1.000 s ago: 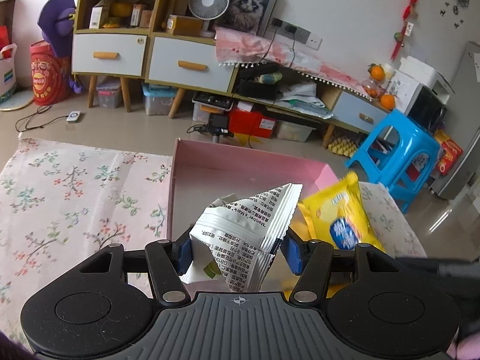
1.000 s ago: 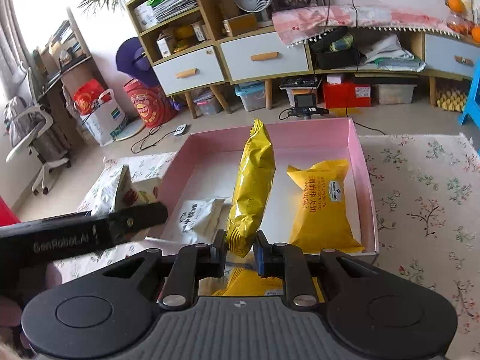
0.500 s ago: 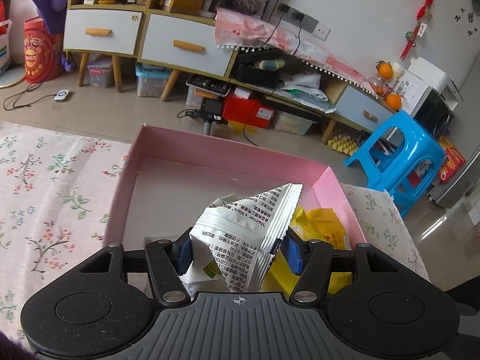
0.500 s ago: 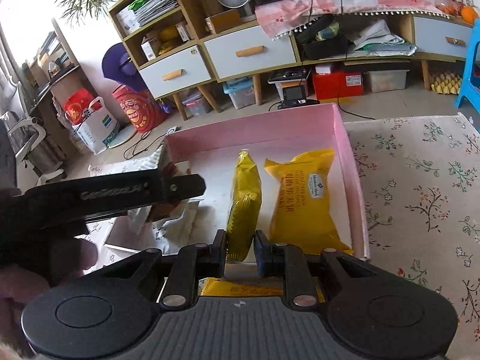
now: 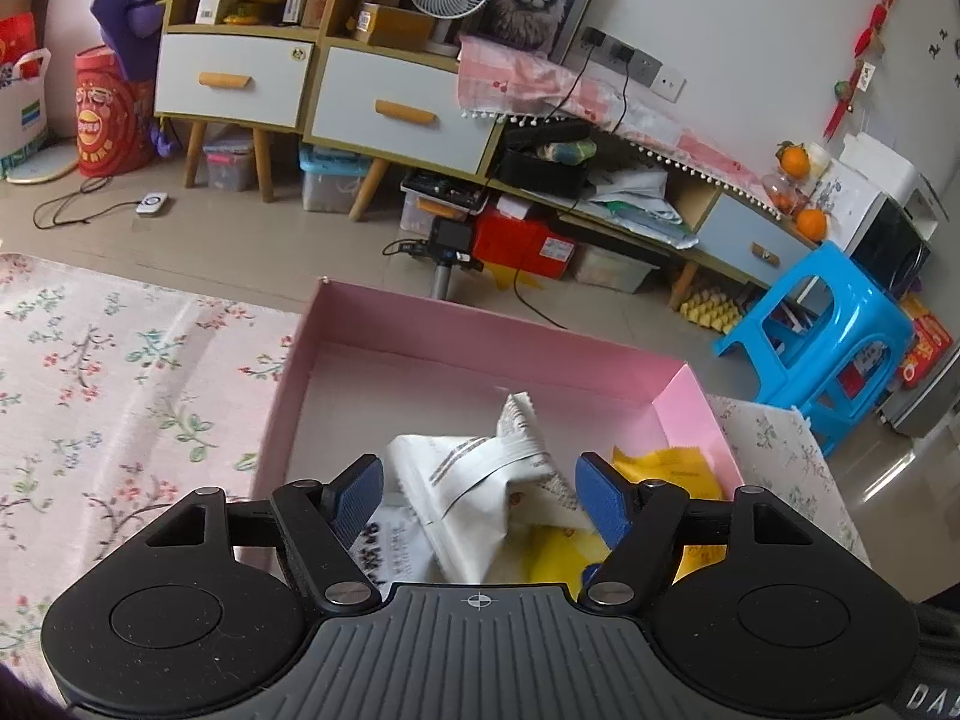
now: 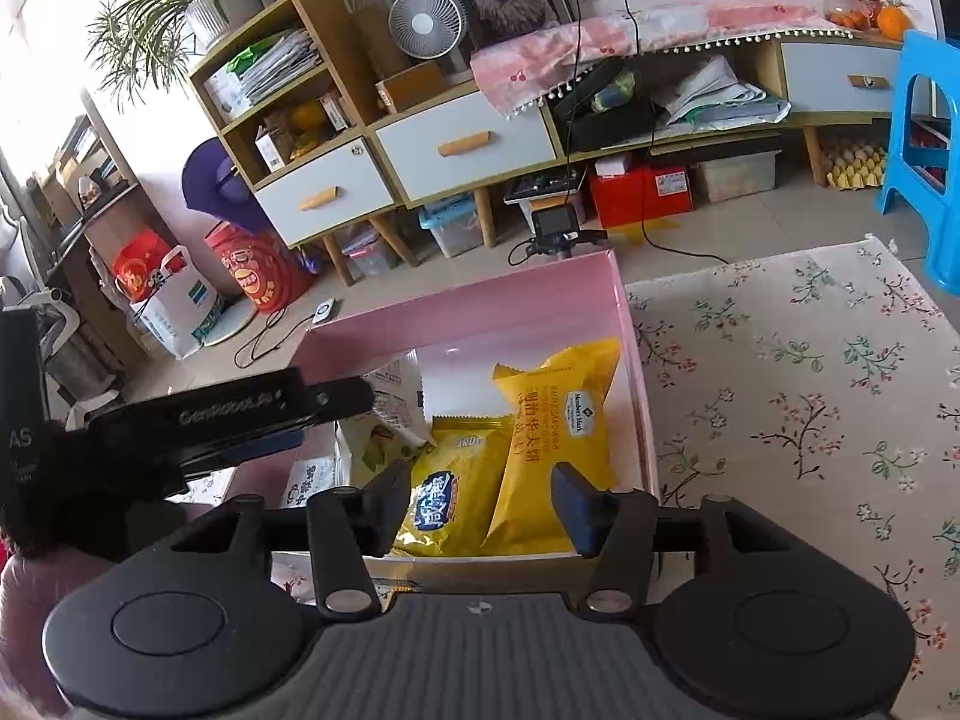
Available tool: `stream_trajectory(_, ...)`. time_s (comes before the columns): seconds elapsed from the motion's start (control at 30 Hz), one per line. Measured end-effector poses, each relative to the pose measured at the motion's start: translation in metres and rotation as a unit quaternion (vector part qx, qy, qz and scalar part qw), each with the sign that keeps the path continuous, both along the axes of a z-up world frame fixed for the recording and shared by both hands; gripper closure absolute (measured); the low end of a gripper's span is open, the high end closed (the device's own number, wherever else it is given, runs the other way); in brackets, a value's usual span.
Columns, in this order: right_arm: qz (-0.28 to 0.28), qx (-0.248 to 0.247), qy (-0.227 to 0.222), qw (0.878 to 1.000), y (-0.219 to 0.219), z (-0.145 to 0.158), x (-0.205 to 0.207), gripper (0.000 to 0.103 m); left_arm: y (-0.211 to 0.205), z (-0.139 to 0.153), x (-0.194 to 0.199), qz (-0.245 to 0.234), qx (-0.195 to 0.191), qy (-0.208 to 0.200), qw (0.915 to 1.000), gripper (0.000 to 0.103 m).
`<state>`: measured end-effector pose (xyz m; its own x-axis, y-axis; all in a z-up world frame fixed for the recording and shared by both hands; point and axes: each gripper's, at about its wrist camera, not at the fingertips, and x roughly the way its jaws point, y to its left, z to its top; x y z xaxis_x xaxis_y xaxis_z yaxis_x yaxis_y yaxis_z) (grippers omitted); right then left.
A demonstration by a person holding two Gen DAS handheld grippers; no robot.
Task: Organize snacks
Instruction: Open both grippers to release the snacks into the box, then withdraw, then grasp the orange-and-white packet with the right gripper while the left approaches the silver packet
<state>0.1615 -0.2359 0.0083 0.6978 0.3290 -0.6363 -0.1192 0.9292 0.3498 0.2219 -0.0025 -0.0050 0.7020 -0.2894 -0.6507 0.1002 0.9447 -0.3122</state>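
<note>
A crumpled white snack packet is lying in the pink box, partly hiding yellow packets. Both the left hand-held gripper and right hand-held gripper are opening, gripping nothing.

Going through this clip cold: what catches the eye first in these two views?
The pink box on the floral cloth, with two yellow packets lying flat along its right side. In the left view a white packet sits between the opening, non-touching jaws of the left gripper. The right gripper is also opening, empty, above the yellow packets.
</note>
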Motion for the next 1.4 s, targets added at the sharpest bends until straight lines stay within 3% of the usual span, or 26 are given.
stream_trajectory(0.3, 0.005, -0.018, -0.01, 1.0, -0.001, 0.011, -0.012, 0.038, 0.012, 0.008, -0.023, -0.006, 0.014, 0.003, 0.9999, 0.03)
stream_trajectory(0.73, 0.011, -0.049, -0.028, 0.998, -0.008, 0.029, -0.048, 0.015, 0.026, 0.018, -0.074, -0.035, 0.044, -0.001, 0.9984, 0.018)
stream_trajectory(0.93, 0.018, -0.062, -0.037, 0.997, -0.008, 0.035, -0.068, 0.011, 0.033, 0.018, -0.102, -0.049, 0.053, 0.001, 0.9974, 0.01)
stream_trajectory(1.4, 0.046, -0.118, -0.042, 0.991, -0.005, 0.027, -0.117, 0.009, 0.036, 0.009, -0.145, -0.092, 0.064, 0.005, 0.9937, 0.008)
